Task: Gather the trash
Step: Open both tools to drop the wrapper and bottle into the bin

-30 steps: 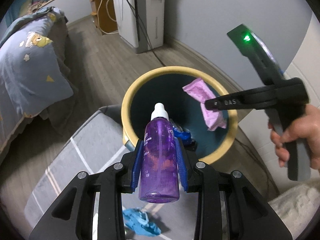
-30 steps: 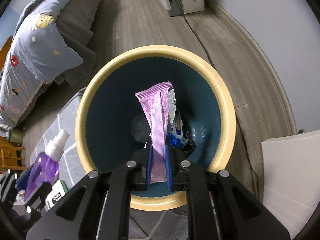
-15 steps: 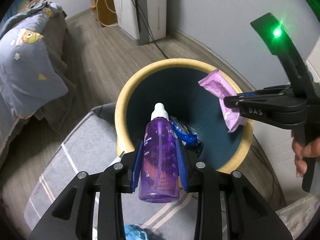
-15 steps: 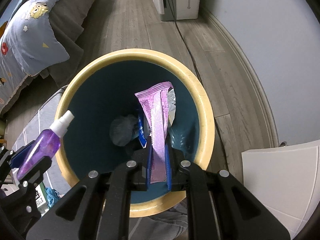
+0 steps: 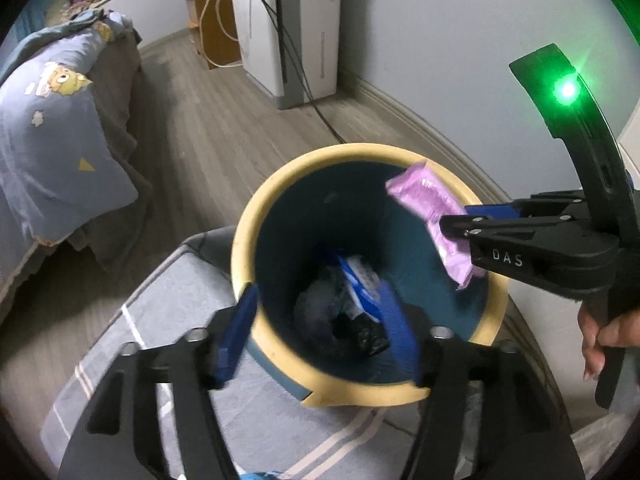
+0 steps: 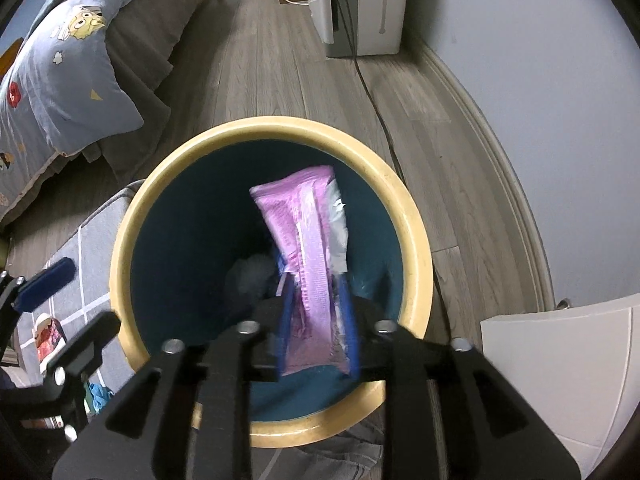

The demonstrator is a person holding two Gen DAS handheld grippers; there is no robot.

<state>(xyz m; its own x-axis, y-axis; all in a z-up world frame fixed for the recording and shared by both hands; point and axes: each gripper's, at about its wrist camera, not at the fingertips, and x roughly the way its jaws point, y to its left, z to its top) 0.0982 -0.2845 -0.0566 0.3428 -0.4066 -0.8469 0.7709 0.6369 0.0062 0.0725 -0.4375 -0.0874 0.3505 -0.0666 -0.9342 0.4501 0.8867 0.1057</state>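
A round bin with a yellow rim (image 5: pixel 360 150) and dark teal inside stands on the floor below both grippers. My left gripper (image 5: pixel 316 332) hangs over its near edge, jaws opening, with nothing between the blue pads. A dim purplish shape lies at the bottom among a blue-white packet (image 5: pixel 360 288) and dark scraps. My right gripper (image 6: pixel 317 328) is over the bin (image 6: pixel 280 124), jaws opening. A pink wrapper (image 6: pixel 304 232) still stands loosely between its pads. In the left wrist view the pink wrapper (image 5: pixel 428 200) sticks out of the right gripper (image 5: pixel 452 224), which a hand (image 5: pixel 608 340) holds.
The bin sits at the corner of a grey striped rug (image 5: pixel 160 320). A bed with a blue quilt (image 5: pixel 52 140) is at the left. A white appliance (image 5: pixel 296 28) with a cable stands by the far wall. White furniture (image 6: pixel 560 360) is at the right. Blue crumpled trash (image 6: pixel 98 396) lies on the rug.
The left jaws have spread and the purple spray bottle has gone from between them. The right jaws have widened around the pink wrapper. The left gripper has come closer over the bin.
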